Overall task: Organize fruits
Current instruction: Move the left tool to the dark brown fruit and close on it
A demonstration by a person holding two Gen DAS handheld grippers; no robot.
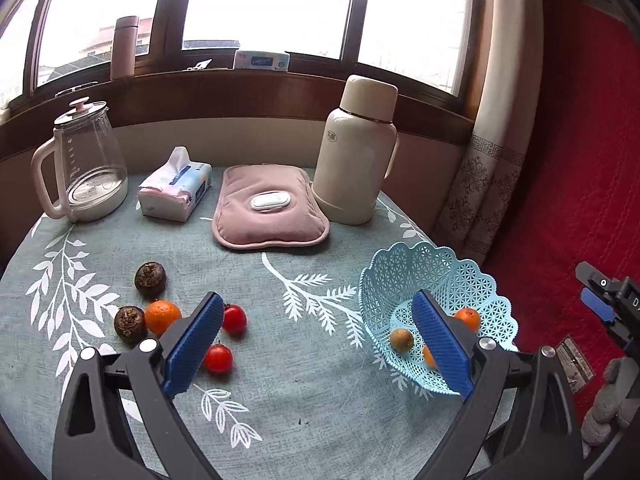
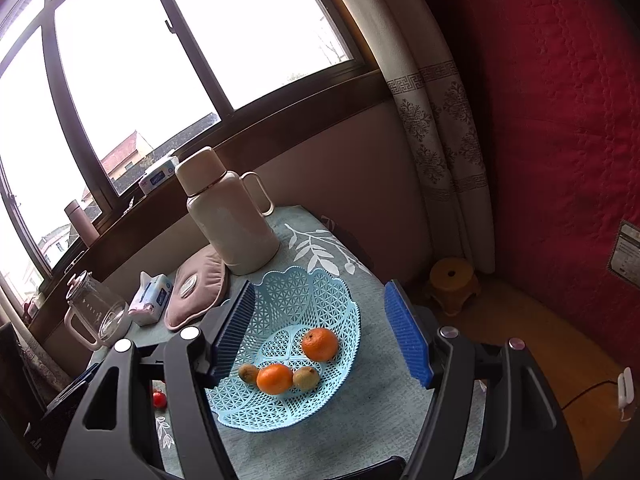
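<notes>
The surface [image 1: 304, 412], draped in a grey-green cloth with white leaf prints, is carrying everything, and the job looks roughly half done. The pale blue lattice basket [image 2: 320, 292] is sitting near the surface's right edge, and inside it two oranges [image 2: 319, 344] and two small brownish fruits [image 2: 306, 378] are already resting together near the bottom. Still lying loose on the cloth, well apart from the basket on the left side, are a third orange [image 1: 162, 317], two dark round fruits [image 1: 150, 278], and two red tomatoes [image 1: 234, 319], so five pieces are waiting to be moved. The left claw [image 1: 318, 354] is standing wide with nothing between its blue pads, hovering between the loose group and the basket. The right claw [image 2: 320, 340] is hanging above the basket, its jaws partly spread and gripping nothing, the basket showing in the gap between them. Judging by this, one of the loose fruits on the left is the likely next pick.
</notes>
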